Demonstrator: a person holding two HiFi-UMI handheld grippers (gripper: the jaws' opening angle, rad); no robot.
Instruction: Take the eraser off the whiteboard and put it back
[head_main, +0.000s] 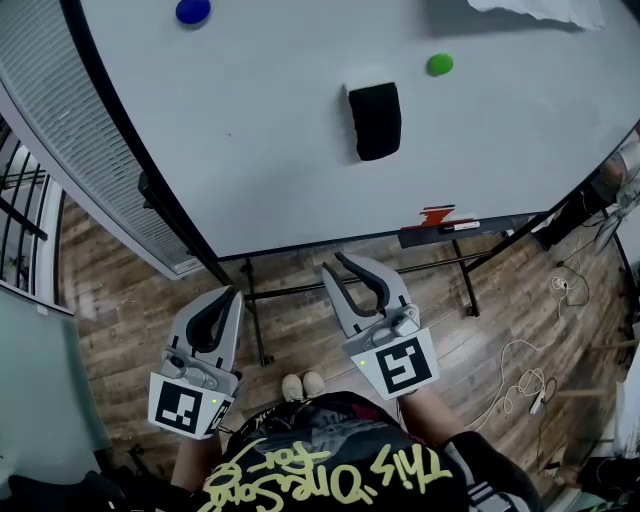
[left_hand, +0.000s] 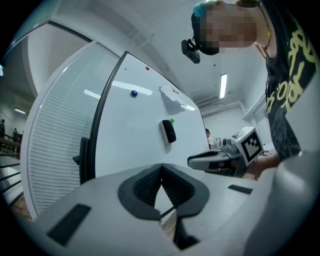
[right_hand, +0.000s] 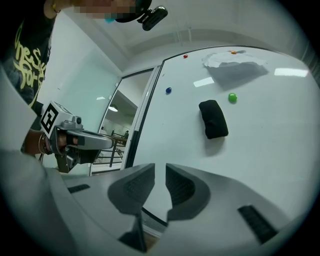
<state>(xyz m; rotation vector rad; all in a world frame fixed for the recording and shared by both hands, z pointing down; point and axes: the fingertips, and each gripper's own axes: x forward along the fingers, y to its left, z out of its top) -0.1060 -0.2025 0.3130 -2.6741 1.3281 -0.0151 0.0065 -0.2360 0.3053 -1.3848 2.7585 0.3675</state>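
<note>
- Wood-plank flooring (head_main: 130, 300) lies below a large white whiteboard (head_main: 250, 130); the black felt block eraser (head_main: 375, 120) clings to its face, near a round green magnet (head_main: 439, 64).
- Left gripper (head_main: 233, 295) — jaws closed tip to tip, empty.
- Right gripper (head_main: 335, 262) — jaws a narrow slit apart, nothing between.
- Both hang well short of the board.
- Risk: that slit looks too narrow for the eraser, so reaching like this would likely shove it sideways or knock it off.

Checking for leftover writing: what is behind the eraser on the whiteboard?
Around the eraser only bare whiteboard shows. The patch it covers is hidden, so marks there cannot be ruled out.
</note>
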